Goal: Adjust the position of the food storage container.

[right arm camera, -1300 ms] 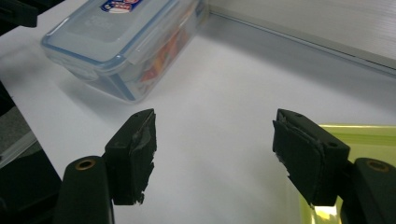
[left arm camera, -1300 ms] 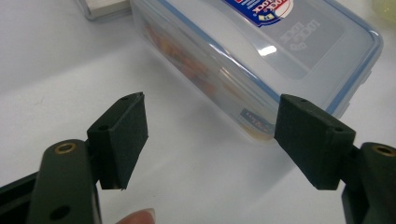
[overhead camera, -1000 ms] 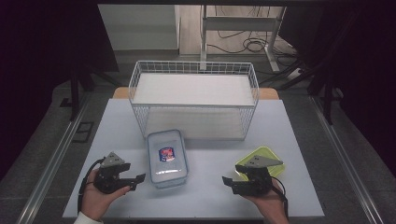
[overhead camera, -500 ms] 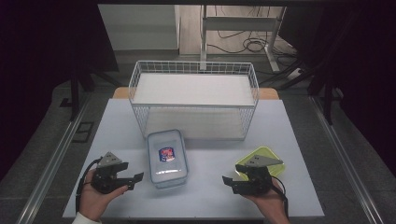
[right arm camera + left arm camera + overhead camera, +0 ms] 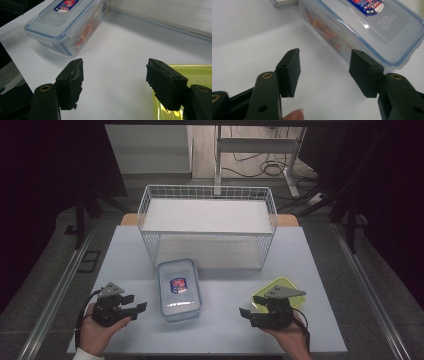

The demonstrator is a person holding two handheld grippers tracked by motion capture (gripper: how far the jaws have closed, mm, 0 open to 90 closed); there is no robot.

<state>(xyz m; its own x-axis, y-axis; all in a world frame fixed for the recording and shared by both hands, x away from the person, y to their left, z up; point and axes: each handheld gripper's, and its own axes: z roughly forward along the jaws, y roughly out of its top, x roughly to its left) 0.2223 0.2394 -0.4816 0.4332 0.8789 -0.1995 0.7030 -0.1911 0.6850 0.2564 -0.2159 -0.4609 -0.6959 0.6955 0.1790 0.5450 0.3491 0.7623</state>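
Observation:
A clear lidded food container [image 5: 178,289] with a blue rim and a red-blue label lies on the white table between my two grippers. My left gripper [image 5: 139,306] is held to its left, pointing at it. Its jaws have just been closing, but they remain apart with nothing between them. In the left gripper view that gripper [image 5: 324,67] is open, with the container [image 5: 372,22] just beyond the right jaw. My right gripper [image 5: 245,314] is open and empty at the container's right. A yellow-green tray [image 5: 280,286] lies under it and shows beside its right jaw [image 5: 195,72].
A white wire basket [image 5: 207,188] stands at the back middle of the table, behind the container. The table's front edge [image 5: 210,353] runs just below both hands. Dark floor and metal rails flank the table on both sides.
The left gripper's jaws stand closer together than before and that hand has shifted slightly. The right hand and the container have not moved.

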